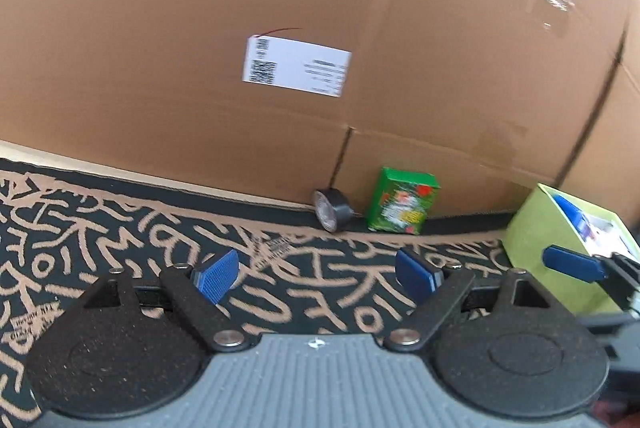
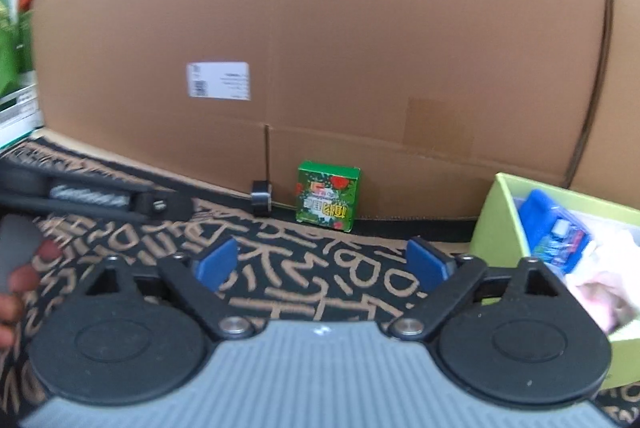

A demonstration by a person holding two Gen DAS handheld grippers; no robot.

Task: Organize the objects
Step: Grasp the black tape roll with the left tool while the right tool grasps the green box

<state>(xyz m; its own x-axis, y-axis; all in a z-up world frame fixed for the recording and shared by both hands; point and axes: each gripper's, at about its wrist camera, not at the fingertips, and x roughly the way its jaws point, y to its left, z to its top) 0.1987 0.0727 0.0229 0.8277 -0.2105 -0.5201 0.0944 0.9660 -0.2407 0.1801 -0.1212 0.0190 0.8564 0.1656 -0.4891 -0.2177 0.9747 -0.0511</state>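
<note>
The green carton (image 2: 329, 197) and the roll of black tape (image 2: 261, 197) beside it are what's left for you to tidy. Both your tongs gape with nothing between the pads: the left gripper (image 1: 316, 278) and the right gripper (image 2: 320, 264) over the patterned mat (image 2: 304, 292). Just right of the right tongs, the lime-green bin (image 2: 498, 224) already holds a blue pack and pale items. Ahead, carton and tape stand against the big cardboard box (image 2: 340, 28), untouched.

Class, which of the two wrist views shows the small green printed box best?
The right wrist view: the green box faces the camera squarely, its printed front fairly clear, against the cardboard box. The left wrist view shows it too, but tilted, turned, its print blurrier.
</note>
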